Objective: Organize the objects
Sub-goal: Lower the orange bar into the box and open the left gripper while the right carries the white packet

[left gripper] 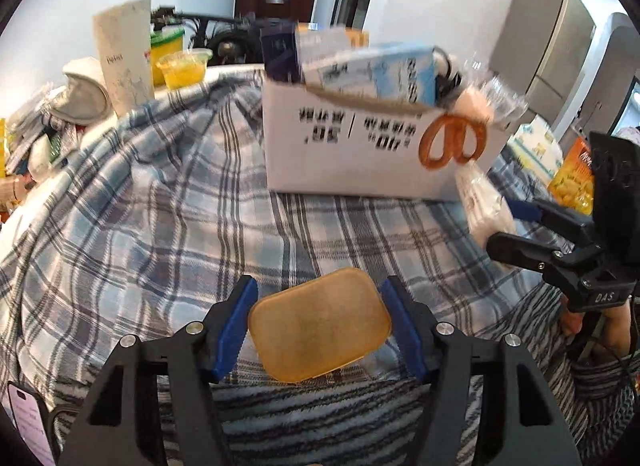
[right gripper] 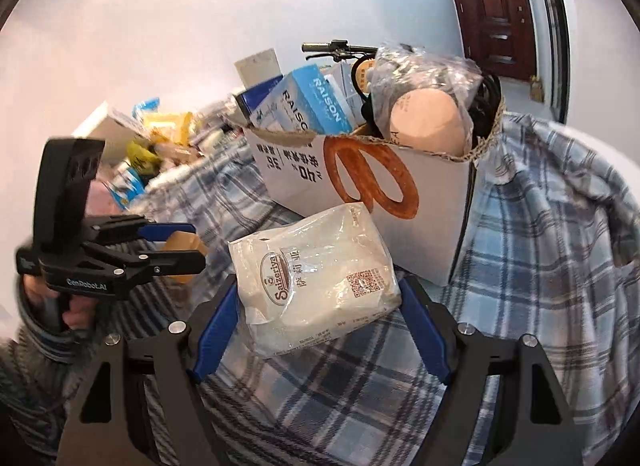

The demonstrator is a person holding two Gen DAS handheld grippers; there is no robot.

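Observation:
An amber, rounded-rectangle block [left gripper: 320, 330] sits between the blue pads of my left gripper [left gripper: 319, 286], which is shut on it just above the plaid blanket [left gripper: 160, 225]. In the right wrist view the same left gripper [right gripper: 198, 242] appears at the left with the amber block [right gripper: 180, 241] in it. My right gripper [right gripper: 318, 286] is shut on a white plastic food packet [right gripper: 316, 278], close in front of the white cardboard box [right gripper: 424, 234]. The left wrist view shows the box [left gripper: 340, 157] stuffed with a blue carton [left gripper: 380, 73] and bagged items.
Clutter lines the far left edge: a white carton [left gripper: 124, 57], yellow cups [left gripper: 182, 65], and a folded cloth [left gripper: 86, 93]. Orange and pale packets [left gripper: 572, 177] lie right of the box. A phone [left gripper: 24, 414] shows at the bottom left. A person's hand [right gripper: 72, 306] grips the left tool.

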